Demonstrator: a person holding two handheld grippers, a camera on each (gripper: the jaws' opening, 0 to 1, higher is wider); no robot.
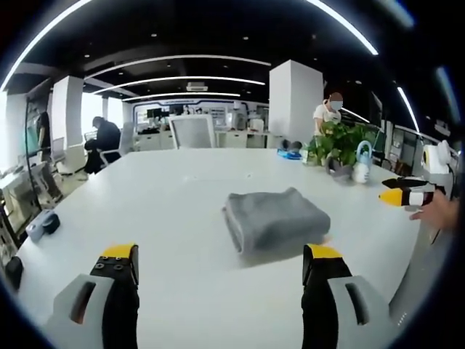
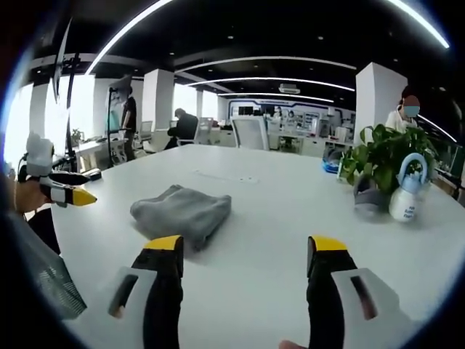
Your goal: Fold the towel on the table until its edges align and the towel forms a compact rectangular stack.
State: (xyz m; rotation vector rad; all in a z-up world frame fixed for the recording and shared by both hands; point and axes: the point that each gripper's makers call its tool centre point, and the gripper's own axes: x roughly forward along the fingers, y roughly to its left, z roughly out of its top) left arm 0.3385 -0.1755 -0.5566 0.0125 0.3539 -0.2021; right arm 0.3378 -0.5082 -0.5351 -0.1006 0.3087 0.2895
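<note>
On counter (image 1: 167,196) centre, grey towel (image 1: 275,218) sits folded, compact. Left tongs (image 1: 220,265) & right tongs (image 2: 245,256) both released, w/ nothing held. Soft, light, floppy; if tidying, pinch corners.

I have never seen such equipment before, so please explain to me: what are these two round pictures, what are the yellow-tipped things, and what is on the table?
No robot is here. A person holds one two-jaw claw in each hand, and a fisheye camera rides on each, which makes the pictures round. In the left gripper view, the left claw rises from the bottom with its jaws wide apart, holding nothing. The right gripper view shows the right claw, also open and empty. Each claw also appears at the edge of the other's view. On the white table lies a grey towel, folded into a compact stack. Further back stand a potted plant and a small white bottle.
</note>
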